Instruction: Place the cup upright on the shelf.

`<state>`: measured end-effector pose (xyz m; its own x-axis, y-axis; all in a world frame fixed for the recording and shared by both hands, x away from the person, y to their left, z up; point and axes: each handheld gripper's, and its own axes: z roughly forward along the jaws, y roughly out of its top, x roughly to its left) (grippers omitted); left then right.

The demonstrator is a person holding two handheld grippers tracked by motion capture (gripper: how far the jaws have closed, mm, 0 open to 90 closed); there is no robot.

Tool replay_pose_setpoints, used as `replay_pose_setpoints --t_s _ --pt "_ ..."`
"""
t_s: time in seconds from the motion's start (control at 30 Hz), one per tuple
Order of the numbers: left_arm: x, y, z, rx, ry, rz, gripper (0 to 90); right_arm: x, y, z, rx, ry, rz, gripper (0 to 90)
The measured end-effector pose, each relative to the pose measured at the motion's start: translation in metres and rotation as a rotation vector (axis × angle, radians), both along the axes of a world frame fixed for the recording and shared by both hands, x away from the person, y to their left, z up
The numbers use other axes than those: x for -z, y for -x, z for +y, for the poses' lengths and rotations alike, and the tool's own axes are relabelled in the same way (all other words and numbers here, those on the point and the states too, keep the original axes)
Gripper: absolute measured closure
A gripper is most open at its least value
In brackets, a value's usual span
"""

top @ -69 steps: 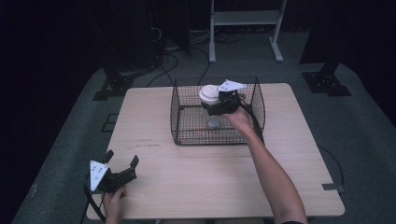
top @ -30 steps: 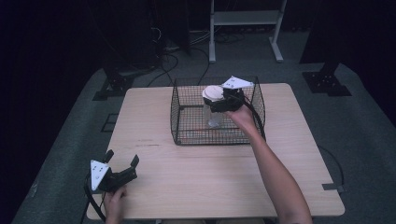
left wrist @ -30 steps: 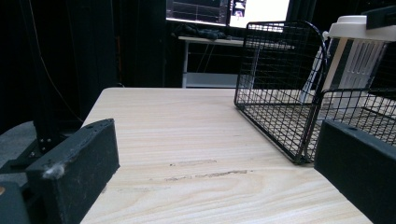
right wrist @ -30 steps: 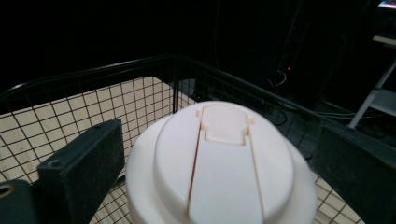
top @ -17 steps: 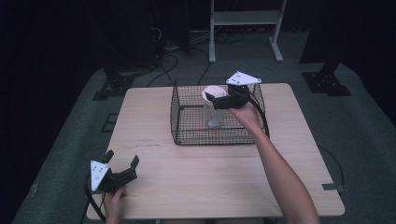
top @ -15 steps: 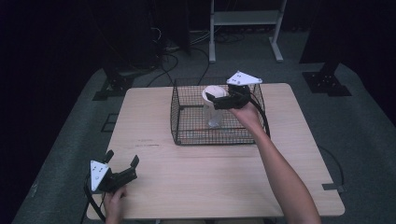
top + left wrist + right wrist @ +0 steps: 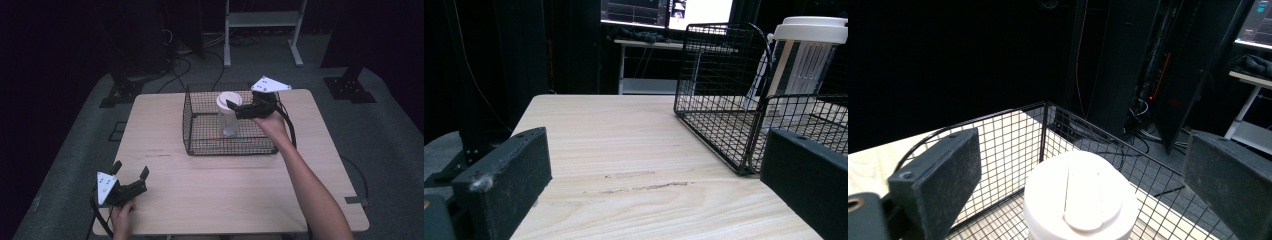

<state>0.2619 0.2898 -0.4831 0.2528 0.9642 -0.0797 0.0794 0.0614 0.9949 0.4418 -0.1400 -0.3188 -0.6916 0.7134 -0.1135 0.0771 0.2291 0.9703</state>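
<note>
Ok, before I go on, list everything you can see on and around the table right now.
Wire basket: one, black, far middle of the table.
Lidded cup: one, clear with white lid, upright inside the basket.
Table: one, light wood.
Stand: one, white, on the floor beyond the table.
Cables: several, black, on the floor behind the table.
Right gripper: one, black, open, jaws either side of the cup's lid.
Left gripper: one, black, open, near left corner.

The cup point(image 7: 229, 114) stands in the wire basket point(image 7: 200, 127), just below the right tool point(image 7: 231, 106). The left tool point(image 7: 131, 174) rests on the table point(image 7: 210, 190), well before the basket.
</note>
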Motion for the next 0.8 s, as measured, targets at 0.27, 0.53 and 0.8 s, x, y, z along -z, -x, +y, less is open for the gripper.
replay_pose_setpoints --t_s 0.27,0.53,0.8 --pt "0.0 0.0 0.0 0.0 -0.002 0.0 0.0 -0.006 0.011 -0.009 -0.003 0.003 -0.012 1.9" --pt "0.0 0.0 0.0 0.0 -0.006 -0.001 0.0 -0.001 0.021 -0.019 -0.005 0.002 -0.001 1.9" --pt "0.0 0.0 -0.001 -0.001 -0.007 0.0 0.0 0.0 0.031 -0.03 -0.005 -0.002 -0.004 1.9"
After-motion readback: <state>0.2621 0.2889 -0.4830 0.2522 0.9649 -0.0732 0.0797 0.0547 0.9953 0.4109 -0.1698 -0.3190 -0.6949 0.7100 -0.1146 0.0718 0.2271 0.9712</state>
